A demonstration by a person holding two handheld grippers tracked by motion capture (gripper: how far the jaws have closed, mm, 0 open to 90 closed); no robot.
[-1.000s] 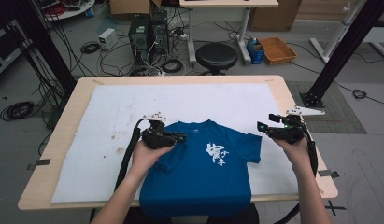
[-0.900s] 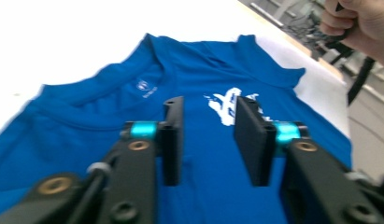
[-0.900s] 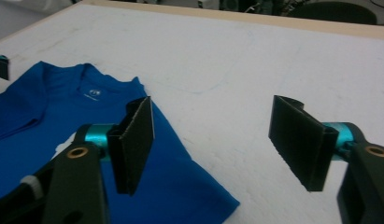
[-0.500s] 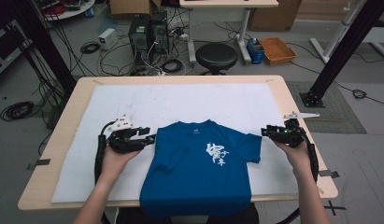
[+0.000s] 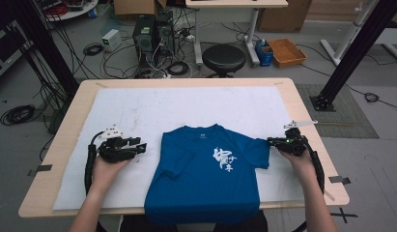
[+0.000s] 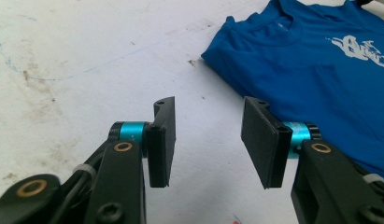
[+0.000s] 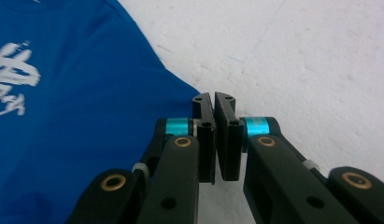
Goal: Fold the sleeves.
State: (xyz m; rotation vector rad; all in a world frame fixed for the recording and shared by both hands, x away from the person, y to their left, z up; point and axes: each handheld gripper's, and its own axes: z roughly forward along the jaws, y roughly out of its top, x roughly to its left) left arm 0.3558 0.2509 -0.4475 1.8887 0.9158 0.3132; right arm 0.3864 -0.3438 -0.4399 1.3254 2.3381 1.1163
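Observation:
A blue T-shirt (image 5: 205, 179) with white print lies flat, front up, on the white mat (image 5: 186, 106); its hem hangs over the table's near edge. My left gripper (image 5: 140, 146) hovers over bare mat just left of the shirt's left sleeve. Its jaws have just been opening and now stand open with nothing between them (image 6: 208, 105); the shirt (image 6: 320, 70) lies beyond and to their right. My right gripper (image 5: 271, 141) sits at the outer edge of the other sleeve. Its jaws have just been closing and are shut (image 7: 213, 98) on the tip of the sleeve (image 7: 63, 116).
The mat covers most of the wooden table (image 5: 186, 83), with bare mat behind and to both sides of the shirt. A black stool (image 5: 223, 57), computer cases (image 5: 152, 31), cables and a black frame leg (image 5: 350, 53) stand on the floor beyond the table.
My left hand has moved left off the shirt's shoulder onto bare mat. My right gripper has sunk to the sleeve's edge and closed there.

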